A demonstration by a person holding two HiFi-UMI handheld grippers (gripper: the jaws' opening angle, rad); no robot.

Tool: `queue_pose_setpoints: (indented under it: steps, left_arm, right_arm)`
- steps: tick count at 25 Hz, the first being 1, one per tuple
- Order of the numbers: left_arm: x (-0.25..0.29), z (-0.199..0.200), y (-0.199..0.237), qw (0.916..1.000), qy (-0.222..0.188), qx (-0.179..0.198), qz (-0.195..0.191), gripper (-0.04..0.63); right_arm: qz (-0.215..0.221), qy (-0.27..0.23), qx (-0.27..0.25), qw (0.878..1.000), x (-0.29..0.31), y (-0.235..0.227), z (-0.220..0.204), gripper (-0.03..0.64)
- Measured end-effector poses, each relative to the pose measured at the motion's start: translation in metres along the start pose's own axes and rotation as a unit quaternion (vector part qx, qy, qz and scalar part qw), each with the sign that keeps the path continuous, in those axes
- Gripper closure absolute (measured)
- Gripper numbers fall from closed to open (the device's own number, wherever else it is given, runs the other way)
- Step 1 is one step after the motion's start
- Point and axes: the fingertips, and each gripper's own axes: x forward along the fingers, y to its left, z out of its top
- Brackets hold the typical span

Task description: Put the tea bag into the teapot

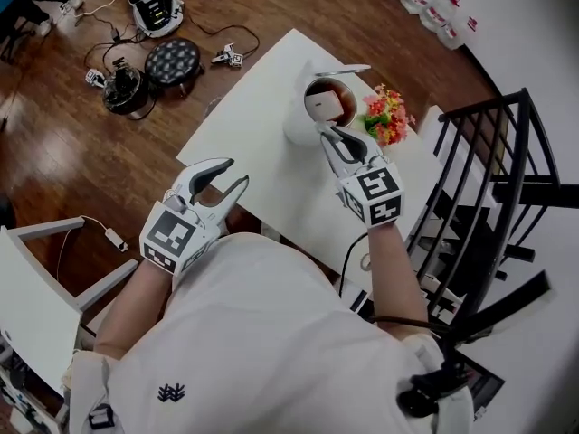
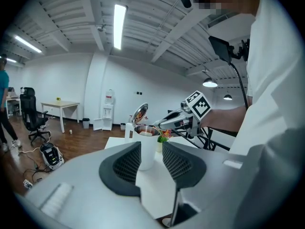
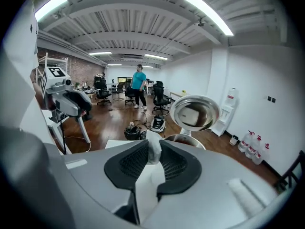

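R gripper (image 1: 327, 134): your jaws clamped on tea bag (image 3: 153, 149), tips at near rim of pot (image 1: 301, 123).
Pot: lid (image 1: 349, 68) up, mouth open; flowers (image 1: 387, 116) just beside.
L gripper (image 1: 233, 174): jaws apart, nothing btwn, at table (image 1: 258, 143) near-left edge, apart from pot.

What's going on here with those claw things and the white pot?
A person holds a gripper in each hand at a white table. The right gripper pinches a small white tea bag between its fingers, right at the rim of the teapot, whose lid stands open. The tea bag is not in yet. The left gripper is open and empty, held back by the table's near edge.
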Motion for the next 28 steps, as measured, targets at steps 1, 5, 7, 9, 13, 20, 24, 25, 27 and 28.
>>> queue_pose_setpoints:
  steps: [1, 5, 7, 9, 13, 20, 24, 25, 27, 28]
  left_arm:
    - [0.003, 0.001, -0.002, 1.0000, 0.000, 0.000, 0.001, 0.468]
    - [0.010, 0.004, -0.007, 1.0000, 0.000, 0.002, 0.004, 0.468]
    - [0.012, 0.004, -0.006, 1.0000, 0.002, 0.001, 0.008, 0.468]
    - [0.012, 0.003, -0.005, 0.9999, 0.004, -0.002, 0.013, 0.468]
    - [0.009, 0.003, 0.000, 0.9997, 0.006, -0.005, 0.024, 0.468]
    - [0.003, 0.001, 0.010, 0.9992, 0.010, -0.011, 0.038, 0.468]
    - [-0.001, -0.002, 0.015, 0.9988, 0.014, -0.012, 0.045, 0.468]
    - [-0.001, -0.003, 0.016, 0.9988, 0.015, -0.012, 0.046, 0.468]
    - [-0.001, -0.003, 0.016, 0.9987, 0.016, -0.011, 0.047, 0.468]
    - [-0.002, -0.002, 0.016, 0.9987, 0.016, -0.011, 0.048, 0.468]
  right_arm:
    - [-0.004, -0.002, -0.001, 1.000, -0.003, -0.007, 0.001, 0.549]
    - [-0.018, -0.007, 0.000, 1.000, -0.010, -0.034, 0.002, 0.549]
    - [-0.025, -0.009, 0.001, 1.000, -0.011, -0.046, 0.003, 0.549]
    - [-0.031, -0.012, 0.003, 0.999, -0.010, -0.057, 0.005, 0.549]
    - [-0.038, -0.016, 0.003, 0.999, -0.007, -0.073, 0.012, 0.549]
    - [-0.036, -0.014, 0.004, 0.999, 0.010, -0.083, 0.014, 0.549]
    - [-0.029, -0.009, 0.005, 1.000, 0.021, -0.081, 0.013, 0.549]
    - [-0.027, -0.007, 0.004, 1.000, 0.023, -0.081, 0.011, 0.549]
    - [-0.024, -0.002, 0.003, 1.000, 0.027, -0.081, 0.009, 0.549]
    - [-0.022, 0.000, 0.002, 1.000, 0.030, -0.081, 0.007, 0.549]
